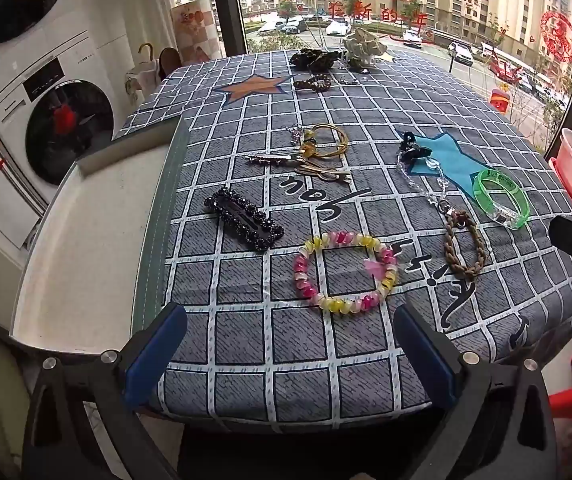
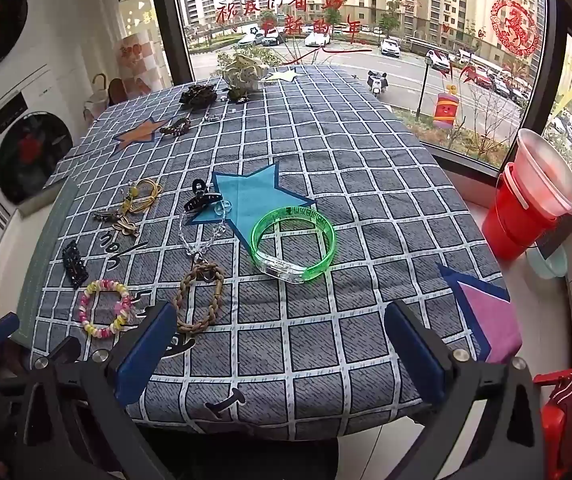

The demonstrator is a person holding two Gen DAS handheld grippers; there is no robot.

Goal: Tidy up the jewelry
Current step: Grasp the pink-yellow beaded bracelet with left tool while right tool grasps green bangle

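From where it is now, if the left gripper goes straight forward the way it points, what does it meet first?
Most likely the pink and yellow bead bracelet, which lies on the checked tablecloth right ahead of the open left gripper, between the lines of its fingers. Nothing lies nearer. Depth is uncertain, so it may pass above it.

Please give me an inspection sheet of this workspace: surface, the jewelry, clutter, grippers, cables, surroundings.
Surface: table under a grey checked cloth with star patches.
Job's things: green bangle, pink-yellow bead bracelet, brown braided loop, black rhinestone clip, clear bead chain, black claw clip, gold cord ring; more pieces at the far edge.
Clutter: a pale ornament at the far edge.
Grippers: left gripper and right gripper, fingers apart, holding nothing.
Cables: nothing seen.
Surroundings: stacked washing machines left, window ahead, red buckets right.
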